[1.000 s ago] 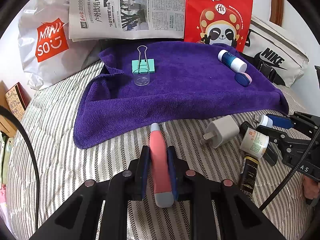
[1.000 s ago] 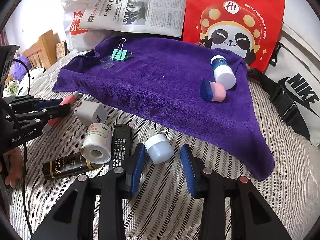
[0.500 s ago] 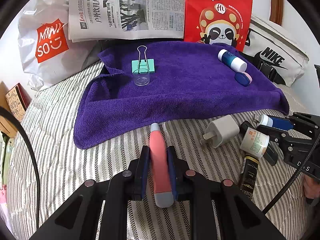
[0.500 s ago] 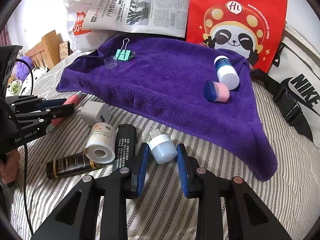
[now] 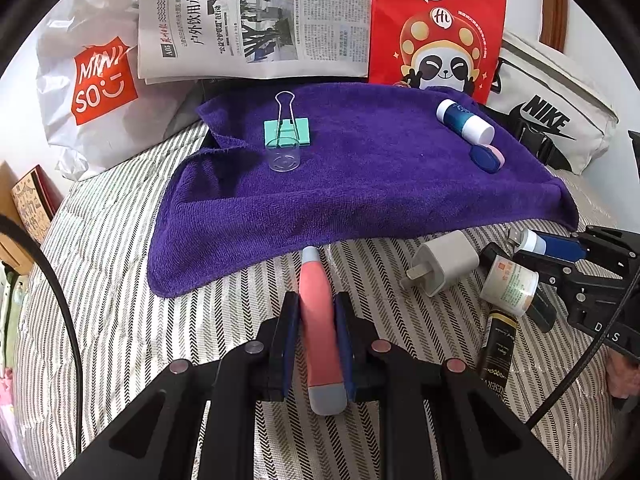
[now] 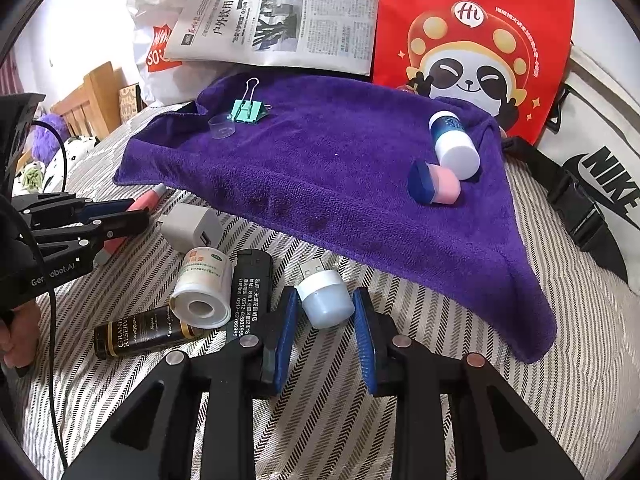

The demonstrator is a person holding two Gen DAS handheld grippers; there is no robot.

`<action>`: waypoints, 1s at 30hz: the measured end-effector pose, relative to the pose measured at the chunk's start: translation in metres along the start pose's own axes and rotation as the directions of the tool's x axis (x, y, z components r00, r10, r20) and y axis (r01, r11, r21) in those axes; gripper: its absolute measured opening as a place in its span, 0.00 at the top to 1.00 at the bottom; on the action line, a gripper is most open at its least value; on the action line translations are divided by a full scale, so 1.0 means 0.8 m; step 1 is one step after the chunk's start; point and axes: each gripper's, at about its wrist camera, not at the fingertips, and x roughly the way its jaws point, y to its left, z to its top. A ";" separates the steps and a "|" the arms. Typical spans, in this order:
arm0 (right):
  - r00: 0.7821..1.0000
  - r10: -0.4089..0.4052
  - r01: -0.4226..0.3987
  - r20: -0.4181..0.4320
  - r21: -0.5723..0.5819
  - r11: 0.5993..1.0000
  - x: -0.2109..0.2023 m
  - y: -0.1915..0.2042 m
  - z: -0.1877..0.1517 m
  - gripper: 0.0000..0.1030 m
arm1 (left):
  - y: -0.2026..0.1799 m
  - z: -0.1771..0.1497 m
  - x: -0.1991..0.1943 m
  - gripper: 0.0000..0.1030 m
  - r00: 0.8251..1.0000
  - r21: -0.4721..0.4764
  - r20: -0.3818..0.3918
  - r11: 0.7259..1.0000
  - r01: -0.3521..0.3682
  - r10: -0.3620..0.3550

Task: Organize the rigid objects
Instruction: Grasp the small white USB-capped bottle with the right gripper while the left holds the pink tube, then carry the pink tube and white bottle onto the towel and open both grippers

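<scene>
A purple towel (image 5: 360,192) lies spread on the striped bed. On it sit a green binder clip (image 5: 287,132), a clear cap (image 5: 284,156), a blue-and-white bottle (image 5: 464,120) and a small blue-and-pink case (image 5: 486,158). My left gripper (image 5: 318,304) is shut on a pink pen (image 5: 314,276) that lies on the bed just short of the towel's near edge. My right gripper (image 6: 325,300) is shut on a white USB lamp (image 6: 320,284) resting on the bed, plug towards the towel (image 6: 320,168). The right wrist view shows the left gripper (image 6: 138,212) at the left.
Between the grippers lie a grey charger (image 6: 192,226), a white jar (image 6: 204,288), a black battery (image 6: 250,280) and a dark bottle (image 6: 140,330). A newspaper (image 5: 256,20), a red panda bag (image 5: 436,28), a Nike bag (image 5: 552,116) and a Miniso bag (image 5: 96,80) stand behind the towel.
The right gripper's jaws have closed in from both sides onto the USB lamp. The left gripper and the pen have not moved.
</scene>
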 end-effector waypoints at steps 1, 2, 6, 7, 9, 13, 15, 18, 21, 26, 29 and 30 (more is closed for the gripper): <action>1.000 0.003 -0.003 0.001 0.003 1.000 0.000 -0.001 0.000 0.72 | 0.000 0.000 0.000 0.83 1.000 -0.001 0.000 1.000 0.001 -0.001; 1.000 0.008 -0.008 0.001 0.007 1.000 0.000 -0.001 0.000 0.72 | 0.001 0.000 0.000 0.83 1.000 -0.003 0.000 1.000 0.002 -0.002; 1.000 0.020 -0.020 0.002 0.019 1.000 -0.001 -0.003 0.000 0.72 | 0.005 0.000 -0.002 0.83 1.000 -0.024 0.003 1.000 0.018 -0.018; 1.000 0.019 -0.019 0.002 0.019 1.000 -0.001 -0.003 0.000 0.72 | 0.006 0.000 -0.002 0.83 1.000 -0.031 0.003 0.999 0.025 -0.025; 1.000 0.016 -0.016 0.002 0.016 1.000 -0.002 -0.002 0.000 0.72 | 0.008 -0.001 -0.004 0.83 1.000 -0.041 0.002 0.999 0.029 -0.029; 0.999 0.043 -0.043 0.012 0.025 0.999 -0.007 -0.005 -0.001 0.73 | 0.007 -0.009 -0.015 0.83 1.000 -0.058 -0.003 0.998 0.019 -0.020; 0.999 0.025 -0.025 0.022 0.011 1.000 -0.015 -0.003 -0.003 0.73 | 0.012 -0.013 -0.022 0.83 0.999 -0.082 0.000 0.996 0.042 -0.042; 0.999 0.023 -0.023 0.043 -0.016 1.000 -0.032 -0.001 -0.007 0.73 | 0.019 -0.013 -0.031 0.84 0.999 -0.102 0.005 0.993 0.054 -0.054; 0.997 0.030 -0.028 0.066 -0.026 0.999 -0.051 -0.002 -0.008 0.73 | 0.025 -0.008 -0.044 0.84 0.997 -0.113 0.026 0.991 0.078 -0.076; 0.993 0.036 -0.034 0.110 -0.024 0.999 -0.081 -0.010 0.006 0.73 | 0.029 0.015 -0.059 0.84 0.991 -0.132 0.066 0.983 0.127 -0.119; 0.991 0.025 -0.022 0.133 -0.026 0.999 -0.092 -0.016 0.023 0.73 | 0.028 0.031 -0.060 0.83 0.989 -0.126 0.080 0.983 0.133 -0.123; 0.990 0.017 -0.014 0.141 -0.026 1.000 -0.094 -0.018 0.030 0.73 | 0.028 0.037 -0.059 0.83 0.989 -0.121 0.082 0.984 0.133 -0.123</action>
